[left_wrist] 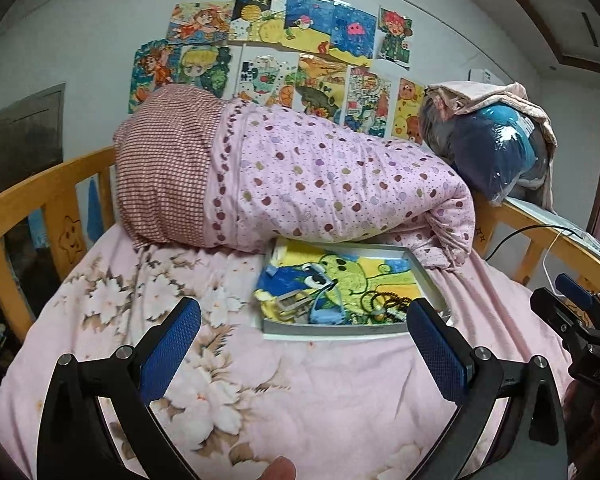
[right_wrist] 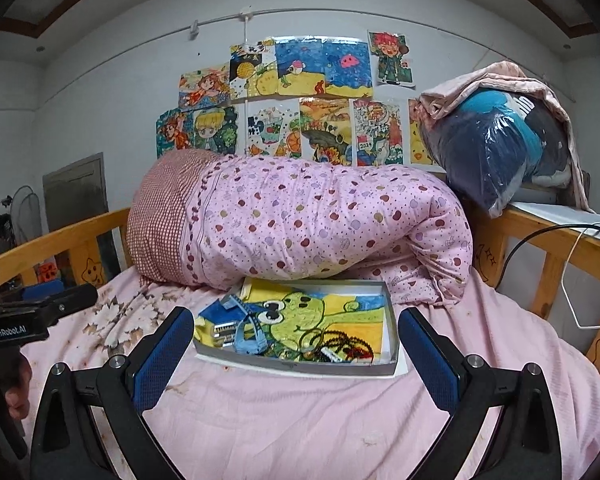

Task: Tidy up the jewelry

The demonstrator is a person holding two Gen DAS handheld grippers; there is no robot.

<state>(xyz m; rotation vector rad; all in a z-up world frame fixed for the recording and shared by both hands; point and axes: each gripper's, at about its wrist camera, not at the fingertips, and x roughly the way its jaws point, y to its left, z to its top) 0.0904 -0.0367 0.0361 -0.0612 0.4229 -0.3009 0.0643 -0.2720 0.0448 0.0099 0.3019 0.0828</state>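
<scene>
While both grippers are held above the near part of the bed, nothing is gripped by either: the left gripper (left_wrist: 304,344) is seen with its 2 blue-padded fingers (left_wrist: 172,344) spread wide over the pink flowered sheet (left_wrist: 148,320), and the right gripper (right_wrist: 296,352) is likewise spread wide, its pads (right_wrist: 428,360) standing to either side of the tray. A fingertip (left_wrist: 280,468) is caught at the bottom edge of the left view.

Just beyond the fingers a shallow white tray (right_wrist: 300,365) is laid flat on the sheet, lined with a yellow and blue cartoon cloth (right_wrist: 300,312). The jewelry is gathered in the tray's near part: a dark beaded string (right_wrist: 348,342) is heaped near the right corner, and blue and silver pieces (right_wrist: 248,336) are piled toward the left; the single items cannot be told apart.

Directly behind the tray, touching its far edge, a rolled pink dotted quilt (right_wrist: 320,220) is lain across the bed, with a red checked end (right_wrist: 164,220) at the left. To the right, a clear plastic bag of dark and blue clothing (right_wrist: 496,148) is set on the wooden bed rail (right_wrist: 548,236), draped with a pale pink cloth (right_wrist: 500,76). Farthest back, coloured drawings (right_wrist: 300,100) are fixed to the white wall.
</scene>
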